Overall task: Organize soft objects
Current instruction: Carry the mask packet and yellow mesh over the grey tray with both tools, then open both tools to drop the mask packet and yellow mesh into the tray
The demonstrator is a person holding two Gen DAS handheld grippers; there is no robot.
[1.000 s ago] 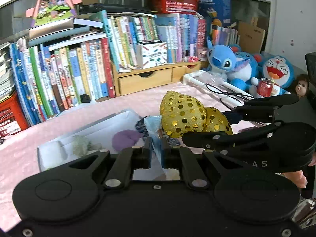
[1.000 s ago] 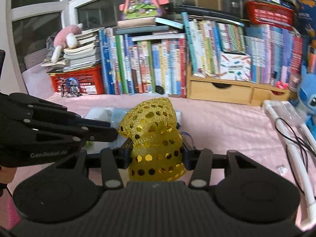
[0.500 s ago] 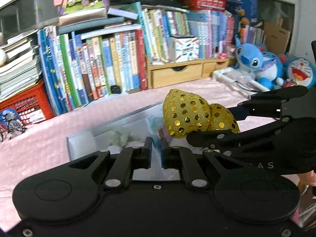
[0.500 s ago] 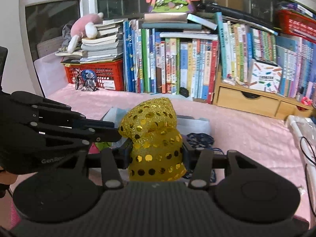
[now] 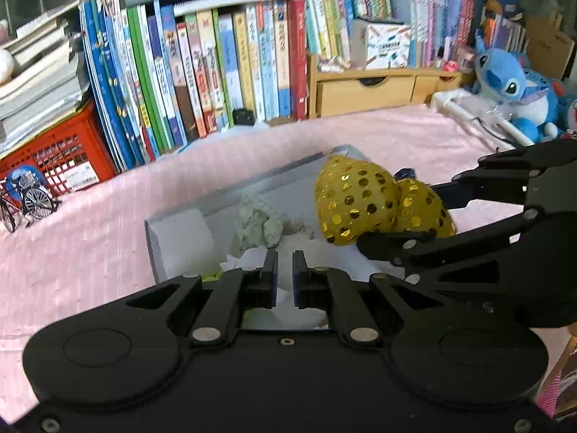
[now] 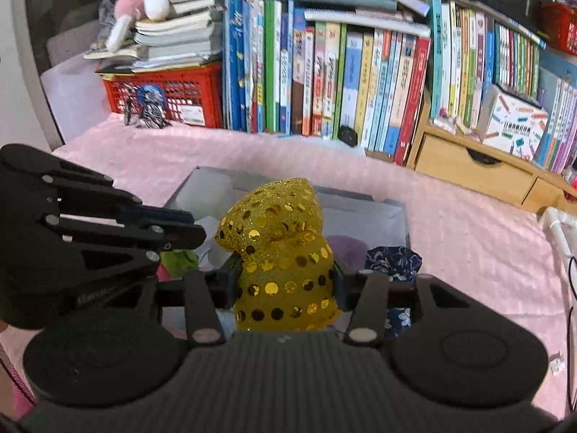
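Note:
My right gripper is shut on a gold sequinned soft toy and holds it above a white open box on the pink cloth. The toy also shows in the left wrist view, at the right over the box. My left gripper is shut with nothing in it that I can see, just above the box's near part. A pale green soft toy lies inside the box. A purple soft item and a dark blue floral cloth lie in or at the box.
A row of books stands behind the box, with a red crate and a small bicycle model at the left. Wooden drawers and a blue Stitch plush are at the right. Pink cloth covers the table.
Both grippers have swung left and tilted down toward the box. The cloth piece that sat between my left fingers no longer shows there. The gold toy stays in my right gripper.

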